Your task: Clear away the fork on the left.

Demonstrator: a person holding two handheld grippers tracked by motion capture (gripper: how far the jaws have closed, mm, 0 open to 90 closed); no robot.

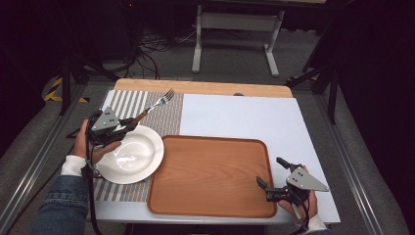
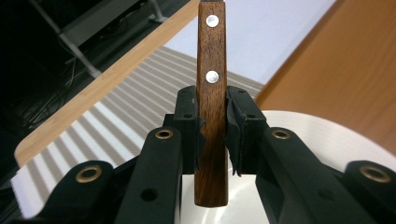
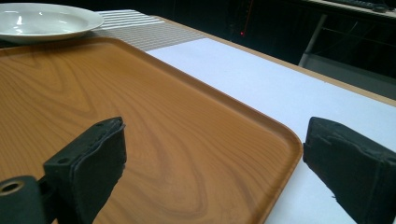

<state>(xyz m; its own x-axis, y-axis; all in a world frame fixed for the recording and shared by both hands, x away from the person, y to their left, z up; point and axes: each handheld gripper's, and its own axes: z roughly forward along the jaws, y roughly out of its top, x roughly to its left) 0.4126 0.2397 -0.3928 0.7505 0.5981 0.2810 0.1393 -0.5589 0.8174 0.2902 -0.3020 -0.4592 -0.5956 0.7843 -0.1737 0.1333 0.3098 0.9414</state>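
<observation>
Currently, fork: the fork (image 1: 157,104) is carried off the table by its wooden handle, above the striped mat (image 1: 128,102) by the far left corner.
Left gripper: the left gripper (image 2: 212,126) is clamped on that handle, over the white plate (image 1: 131,155).
Step judged: the fork is being carried, probably toward the tray (image 1: 210,176).
Next move: a slow lowering and release is called for.
Right gripper: the right gripper (image 1: 272,174) is held wide apart and empty at the tray's near right corner.
</observation>
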